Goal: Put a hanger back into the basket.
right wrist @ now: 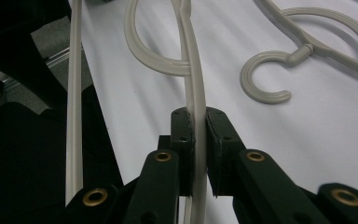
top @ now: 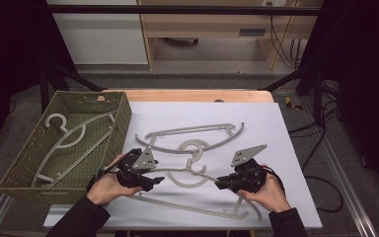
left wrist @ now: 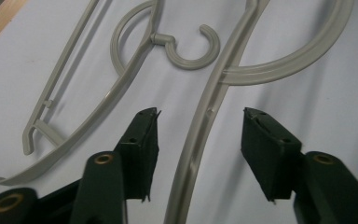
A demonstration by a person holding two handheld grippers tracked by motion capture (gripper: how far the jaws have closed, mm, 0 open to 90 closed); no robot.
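On a white table sheet [top: 276, 148], the right gripper [right wrist: 199, 140] is clamped tight on the arm of a grey plastic hanger [top: 187, 185], its pads pressed against both sides of the bar. The left gripper [left wrist: 200, 140] straddles the same hanger's other arm, jaws half-spread with a visible gap either side, apparently not touching it. A second hanger [top: 192, 136] lies just beyond; a third rests in the green basket [top: 123, 123] at left

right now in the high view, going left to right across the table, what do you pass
green basket with a hanger inside → left gripper, jaws open astride the near hanger → right gripper, jaws shut on the near hanger
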